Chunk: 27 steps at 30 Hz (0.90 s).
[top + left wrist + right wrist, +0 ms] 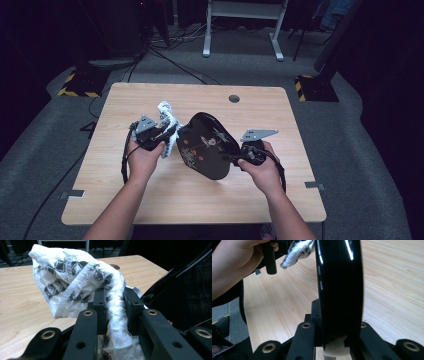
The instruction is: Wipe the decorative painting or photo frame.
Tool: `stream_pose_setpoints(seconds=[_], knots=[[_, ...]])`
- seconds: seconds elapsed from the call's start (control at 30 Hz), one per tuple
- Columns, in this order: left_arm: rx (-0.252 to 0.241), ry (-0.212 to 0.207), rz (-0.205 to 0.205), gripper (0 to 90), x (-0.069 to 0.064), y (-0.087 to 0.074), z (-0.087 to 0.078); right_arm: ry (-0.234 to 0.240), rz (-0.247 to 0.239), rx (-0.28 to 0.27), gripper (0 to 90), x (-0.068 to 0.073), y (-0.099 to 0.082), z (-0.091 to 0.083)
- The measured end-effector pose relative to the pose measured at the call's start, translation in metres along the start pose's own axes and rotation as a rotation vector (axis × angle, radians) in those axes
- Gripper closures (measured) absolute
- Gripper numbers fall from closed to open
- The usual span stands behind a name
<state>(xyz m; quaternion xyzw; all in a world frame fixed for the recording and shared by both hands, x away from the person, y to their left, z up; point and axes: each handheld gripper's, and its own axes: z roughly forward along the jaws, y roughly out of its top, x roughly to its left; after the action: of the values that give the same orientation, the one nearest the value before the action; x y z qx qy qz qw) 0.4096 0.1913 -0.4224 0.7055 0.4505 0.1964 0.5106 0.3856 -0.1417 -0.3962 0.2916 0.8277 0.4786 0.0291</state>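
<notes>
A glossy black tray (pixel 207 145) with a painted pattern is held tilted above the wooden table (pixel 165 200), its face toward the camera. My right gripper (pixel 234 158) is shut on the tray's right edge; in the right gripper view the tray rim (pixel 340 290) stands upright between the jaws. My left gripper (pixel 170 134) is shut on a white cloth (pixel 167 125) with black triangle patterns, right against the tray's left edge. In the left gripper view the cloth (pixel 75 282) bunches up between the jaws and the black tray (pixel 190 297) sits close on the right.
A round cable hole (pixel 234 98) lies near the table's far edge. Behind the table stand a white desk frame (pixel 242 30) and floor cables. Yellow-black striped marks sit at the far left and right on the grey carpet.
</notes>
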Motion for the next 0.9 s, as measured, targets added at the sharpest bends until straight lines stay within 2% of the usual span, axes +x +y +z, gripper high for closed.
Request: stream_pose_setpoints(seconds=[0.43,0.67,0.9], knots=[[0.027,-0.021,-0.042,76.3,0.006,-0.017,0.001,-0.001,-0.002,-0.001,80.4,0.000,0.000,0.000],[0.043,-0.041,-0.052,76.8,0.008,-0.025,-0.001,-0.001,-0.003,-0.002,80.4,0.000,-0.001,0.000],[0.071,-0.059,-0.042,77.1,0.008,-0.032,0.000,-0.002,-0.008,0.000,80.6,0.000,-0.001,0.000]])
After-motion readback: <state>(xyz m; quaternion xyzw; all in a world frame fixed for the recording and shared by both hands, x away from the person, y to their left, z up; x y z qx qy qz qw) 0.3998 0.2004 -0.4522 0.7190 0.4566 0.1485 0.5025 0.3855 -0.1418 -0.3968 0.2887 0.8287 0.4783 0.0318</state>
